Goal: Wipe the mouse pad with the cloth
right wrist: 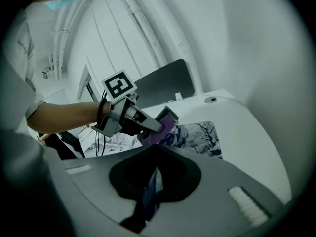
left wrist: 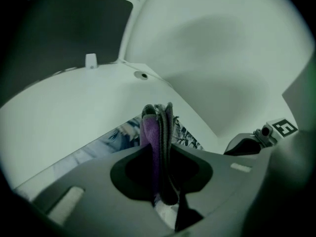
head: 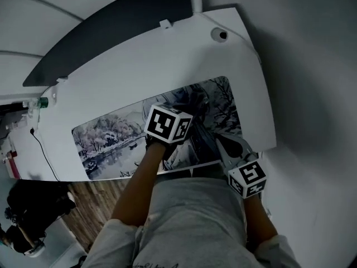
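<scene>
A long mouse pad printed with a wintry landscape lies along the near edge of the white desk. Above its right half, my left gripper is shut on a folded purple and grey cloth, which stands up between the jaws. From the right gripper view, the cloth hangs just over the pad under the left gripper. My right gripper sits at the pad's near right edge. Its jaws are closed on a thin dark blue strip, seemingly the pad's edge.
A dark panel runs along the desk's far side, with a round cable hole near the far right corner. A green-capped bottle and a black cable are at the left. Wood floor shows below the desk.
</scene>
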A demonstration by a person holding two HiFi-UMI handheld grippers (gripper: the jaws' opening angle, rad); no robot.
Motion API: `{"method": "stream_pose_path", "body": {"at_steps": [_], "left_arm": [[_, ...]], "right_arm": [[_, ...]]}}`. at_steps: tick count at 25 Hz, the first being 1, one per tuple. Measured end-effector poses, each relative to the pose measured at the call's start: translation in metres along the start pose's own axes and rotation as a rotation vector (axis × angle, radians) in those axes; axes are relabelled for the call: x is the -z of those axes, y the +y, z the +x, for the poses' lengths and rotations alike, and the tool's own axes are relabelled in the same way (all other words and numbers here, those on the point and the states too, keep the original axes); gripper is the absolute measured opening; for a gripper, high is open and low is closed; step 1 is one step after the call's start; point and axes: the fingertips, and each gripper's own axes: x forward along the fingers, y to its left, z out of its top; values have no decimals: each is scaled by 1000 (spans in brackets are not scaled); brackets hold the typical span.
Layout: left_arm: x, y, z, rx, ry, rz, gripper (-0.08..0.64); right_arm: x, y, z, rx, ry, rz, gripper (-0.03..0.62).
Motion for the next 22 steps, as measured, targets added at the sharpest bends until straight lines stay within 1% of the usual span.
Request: {"method": "stream_pose_path", "body": {"at_steps": [3,6,9,12,15,19,22], "left_arm": [[32,32,-46,-54,-48,-57,103],[70,69,-93,-134,-92,-110,103],[117,109,-135,-215,-128,-201,103],[172,145,-180,-284,-155,-300,103],[235,185,-232,-375,-159,-371,103],[319,240,-295,-512,-137,-448,104],[370,275,-325,-580,-106,-496,104]], "right_arm": [[-9,35,24,-69,20,-62,6],[-11,74,47,-132,44,-113,6],[-9,114,72,-205,71,-160,6],[-4,158,94,-269,96,-204,6],[3,197,114,-296,119,-228,6],[13,240,136,-321,144,-251,6],[20,263,148,-322,158,-256,6]]}}
